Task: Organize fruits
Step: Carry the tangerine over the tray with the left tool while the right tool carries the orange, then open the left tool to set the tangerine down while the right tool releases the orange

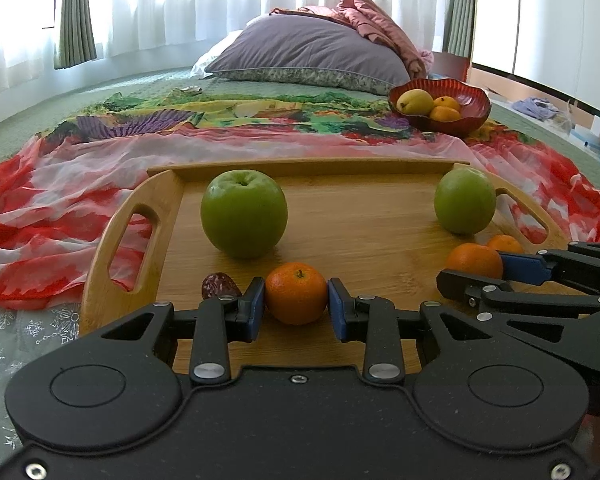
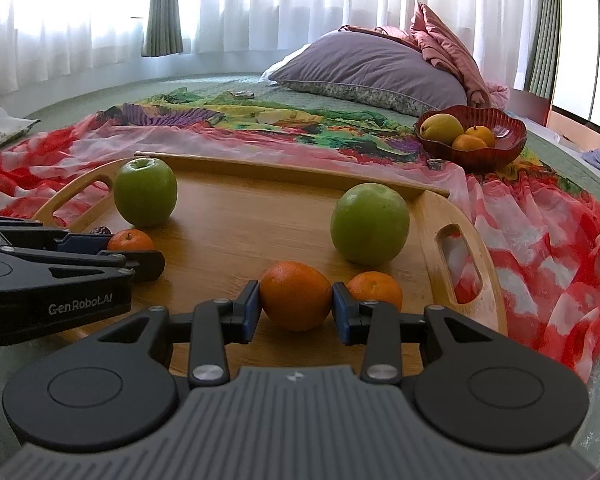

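Ahead of your left gripper (image 1: 296, 304), the big green apple (image 1: 244, 214) blocks the straight path, and a wrinkled brown date (image 1: 220, 286) sits just left of it. Ahead of your right gripper (image 2: 295, 307), bare bamboo tray (image 2: 236, 224) lies open between the 2 apples; the second green apple (image 2: 370, 224) and a small orange mandarin (image 2: 376, 288) crowd its right.

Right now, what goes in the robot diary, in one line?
left gripper: shut on small orange | right gripper: shut on big orange | both on tray
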Motion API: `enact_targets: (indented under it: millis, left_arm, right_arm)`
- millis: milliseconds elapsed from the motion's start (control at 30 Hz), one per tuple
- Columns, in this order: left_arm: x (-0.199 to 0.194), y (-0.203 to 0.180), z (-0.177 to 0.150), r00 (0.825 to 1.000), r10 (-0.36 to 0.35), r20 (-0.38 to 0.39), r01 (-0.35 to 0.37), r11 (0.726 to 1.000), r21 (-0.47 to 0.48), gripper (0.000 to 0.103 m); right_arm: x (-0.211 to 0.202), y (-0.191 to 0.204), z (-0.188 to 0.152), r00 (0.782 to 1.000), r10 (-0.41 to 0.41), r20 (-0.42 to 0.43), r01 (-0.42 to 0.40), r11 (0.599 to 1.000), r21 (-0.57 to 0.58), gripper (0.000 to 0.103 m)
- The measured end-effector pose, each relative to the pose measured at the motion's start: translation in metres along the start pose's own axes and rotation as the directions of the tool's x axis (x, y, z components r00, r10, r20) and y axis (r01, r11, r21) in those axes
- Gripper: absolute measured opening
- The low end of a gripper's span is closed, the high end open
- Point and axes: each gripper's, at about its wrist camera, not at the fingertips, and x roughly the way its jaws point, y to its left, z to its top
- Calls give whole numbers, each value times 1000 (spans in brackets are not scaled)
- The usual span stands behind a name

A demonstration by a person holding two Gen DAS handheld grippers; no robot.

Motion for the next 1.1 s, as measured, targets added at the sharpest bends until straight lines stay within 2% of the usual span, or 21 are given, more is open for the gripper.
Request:
enact_targets:
  millis: [567, 833, 1033, 1100]
  left_arm:
    - [0, 0, 0, 1000, -2, -2, 2, 1000, 0, 32]
    - [-1, 0, -2, 1000, -3, -2, 3, 1000, 9, 33]
    - [-5, 0, -5, 1000, -8, -11, 8, 1000, 9, 40]
    - [-9, 0, -8, 1000, -15, -14, 16, 1000, 14, 43]
  right_arm:
    - [0, 2, 1, 1000, 1, -12, -1, 1000, -19, 43]
    - [-4, 3, -1, 1000, 12, -8, -12, 1000, -18, 50]
    - [-11, 3, -2, 1000, 21, -4, -21, 1000, -8, 61]
    - [-14, 2, -3, 1000, 28, -3, -28, 1000, -8, 61]
